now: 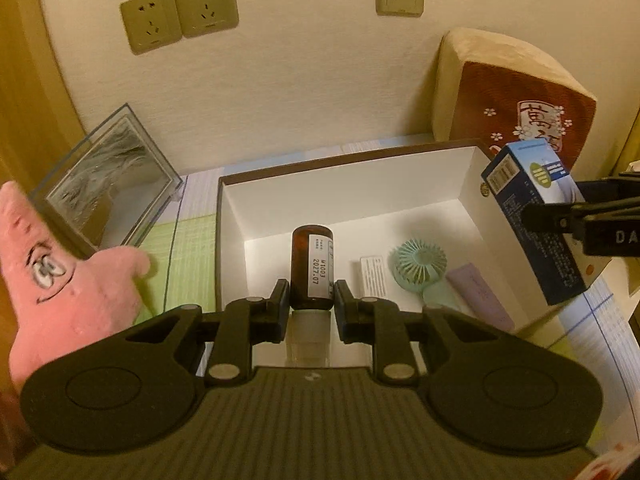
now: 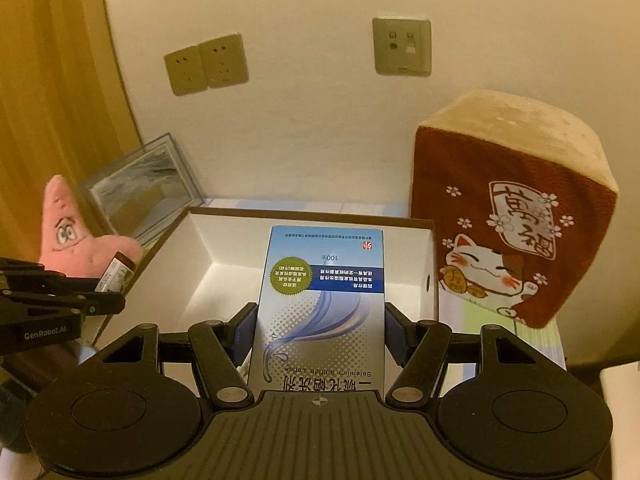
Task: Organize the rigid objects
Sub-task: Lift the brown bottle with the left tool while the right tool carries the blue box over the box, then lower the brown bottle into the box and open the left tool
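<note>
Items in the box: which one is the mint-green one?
The mini fan, round grille, lying on the floor of the white box between a small white card and a lilac tube.

The brown bottle (image 1: 311, 268) in my left claw (image 1: 311, 300) has a white label reading "M1003" and "2027.07". The blue carton (image 2: 320, 308) in my right claw (image 2: 320, 336) reads "Selenium Sulfide Lotion" and "100", upside down to me. My left claw's side reads "GenRobot.AI".
</note>
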`<action>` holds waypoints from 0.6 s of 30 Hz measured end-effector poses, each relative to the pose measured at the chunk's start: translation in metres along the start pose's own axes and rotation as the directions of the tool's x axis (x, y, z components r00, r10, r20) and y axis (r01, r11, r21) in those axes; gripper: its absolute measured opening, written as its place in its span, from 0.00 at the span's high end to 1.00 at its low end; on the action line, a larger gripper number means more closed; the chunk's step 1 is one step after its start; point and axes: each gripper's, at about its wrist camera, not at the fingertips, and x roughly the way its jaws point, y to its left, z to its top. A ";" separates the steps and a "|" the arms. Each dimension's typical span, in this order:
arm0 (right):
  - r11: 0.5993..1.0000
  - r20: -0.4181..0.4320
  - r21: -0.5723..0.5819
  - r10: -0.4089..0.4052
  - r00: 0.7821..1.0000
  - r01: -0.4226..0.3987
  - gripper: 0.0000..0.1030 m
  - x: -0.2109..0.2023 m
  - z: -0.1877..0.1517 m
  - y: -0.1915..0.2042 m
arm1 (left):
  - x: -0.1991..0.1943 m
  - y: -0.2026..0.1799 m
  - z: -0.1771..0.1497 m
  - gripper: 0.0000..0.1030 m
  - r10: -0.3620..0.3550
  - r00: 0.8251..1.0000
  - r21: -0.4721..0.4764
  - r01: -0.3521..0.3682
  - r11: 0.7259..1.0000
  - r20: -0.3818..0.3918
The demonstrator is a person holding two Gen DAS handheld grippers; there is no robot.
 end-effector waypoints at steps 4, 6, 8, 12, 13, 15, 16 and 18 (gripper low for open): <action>1.000 -0.023 0.002 -0.017 1.000 0.017 0.38 0.024 0.007 -0.006 | 0.026 0.001 0.014 0.79 0.002 0.999 -0.007 -0.002 1.000 -0.032; 1.000 -0.037 0.001 -0.030 0.999 0.030 0.38 0.038 0.011 -0.010 | 0.039 0.000 0.019 0.79 0.007 0.999 0.001 -0.007 1.000 -0.044; 0.999 -0.048 -0.005 -0.037 0.998 0.037 0.38 0.050 0.013 -0.013 | 0.051 0.000 0.023 0.79 0.012 0.998 0.009 -0.011 1.000 -0.056; 0.998 -0.072 -0.004 -0.058 0.996 0.058 0.38 0.072 0.015 -0.021 | 0.076 0.000 0.029 0.79 0.023 0.996 0.026 -0.021 0.999 -0.080; 0.998 -0.078 0.000 -0.060 0.995 0.061 0.38 0.077 0.016 -0.024 | 0.082 0.000 0.030 0.79 0.027 0.996 0.030 -0.024 0.999 -0.087; 0.998 -0.088 -0.004 -0.063 0.994 0.063 0.38 0.086 0.016 -0.027 | 0.093 0.001 0.032 0.79 0.031 0.995 0.033 -0.028 0.999 -0.096; 0.998 -0.094 -0.007 -0.066 0.993 0.066 0.38 0.091 0.017 -0.028 | 0.099 0.001 0.034 0.79 0.034 0.994 0.034 -0.031 0.999 -0.102; 0.997 -0.107 -0.010 -0.071 0.992 0.070 0.38 0.099 0.016 -0.031 | 0.108 0.001 0.036 0.79 0.037 0.993 0.040 -0.033 0.999 -0.110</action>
